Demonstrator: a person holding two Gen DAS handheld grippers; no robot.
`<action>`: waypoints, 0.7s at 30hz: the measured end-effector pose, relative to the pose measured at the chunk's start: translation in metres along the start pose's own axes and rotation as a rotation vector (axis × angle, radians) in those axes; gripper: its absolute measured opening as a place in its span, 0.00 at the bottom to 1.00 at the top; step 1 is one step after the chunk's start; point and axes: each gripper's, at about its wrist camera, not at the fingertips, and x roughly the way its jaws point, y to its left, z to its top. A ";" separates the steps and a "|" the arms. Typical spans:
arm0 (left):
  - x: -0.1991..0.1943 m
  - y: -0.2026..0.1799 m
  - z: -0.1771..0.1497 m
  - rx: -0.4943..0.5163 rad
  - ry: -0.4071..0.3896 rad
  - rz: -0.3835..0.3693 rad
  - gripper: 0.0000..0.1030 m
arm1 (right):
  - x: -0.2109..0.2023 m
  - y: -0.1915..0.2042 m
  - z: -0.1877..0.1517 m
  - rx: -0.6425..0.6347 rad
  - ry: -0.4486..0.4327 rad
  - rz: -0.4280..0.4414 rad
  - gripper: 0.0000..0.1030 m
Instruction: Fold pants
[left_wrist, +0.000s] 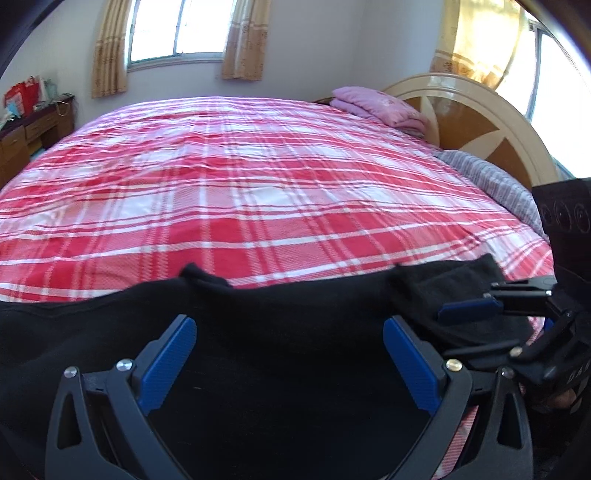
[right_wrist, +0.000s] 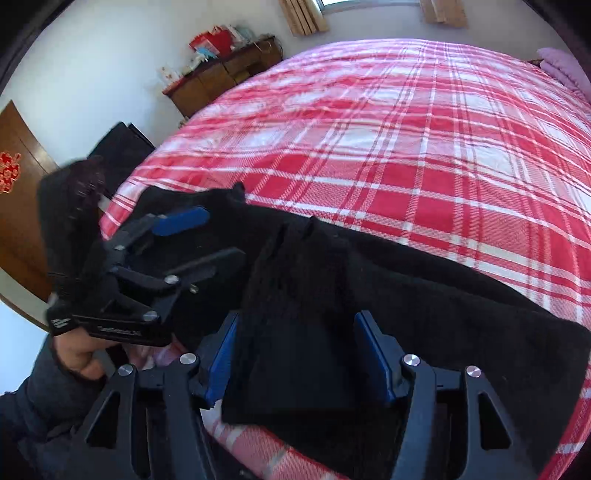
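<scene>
Black pants (right_wrist: 369, 295) fill the view closest to me, spread along the near edge of the bed (left_wrist: 258, 184), which I take as my landmark. On the right wrist camera a folded flap of the pants lies between the blue pads of my right hand-held gripper (right_wrist: 301, 354); the left pad sits at the flap's edge, the right pad stands clear of the cloth, so the jaws are spread and nothing is pinched. On the left wrist camera my left hand-held gripper (left_wrist: 290, 350) hangs over the pants with its pads (left_wrist: 170, 358) wide apart too, dark cloth below the gap and nothing clamped.

Each camera catches the other tool: the right one comes in from the bed's headboard side in the left view, and the left one shows toward the foot of the bed in the right view, held by a hand (right_wrist: 79, 354) in a dark sleeve.

Red and white plaid sheet covers the bed beyond the pants. A folded pink blanket (left_wrist: 376, 107) rests at the head of the bed against the wooden headboard (left_wrist: 480, 122). Past the far corner of the bed stands a brown table (right_wrist: 221, 77) with red bags on it, under a curtained window (left_wrist: 177, 33).
</scene>
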 end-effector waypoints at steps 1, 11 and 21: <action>0.001 -0.002 -0.001 -0.002 0.005 -0.023 1.00 | -0.008 -0.003 -0.002 0.003 -0.012 -0.001 0.61; 0.003 -0.026 -0.006 -0.040 0.035 -0.210 1.00 | -0.080 -0.078 -0.054 0.172 -0.115 -0.049 0.62; 0.003 -0.018 -0.006 -0.148 0.045 -0.312 1.00 | -0.079 -0.090 -0.064 0.184 -0.127 -0.082 0.62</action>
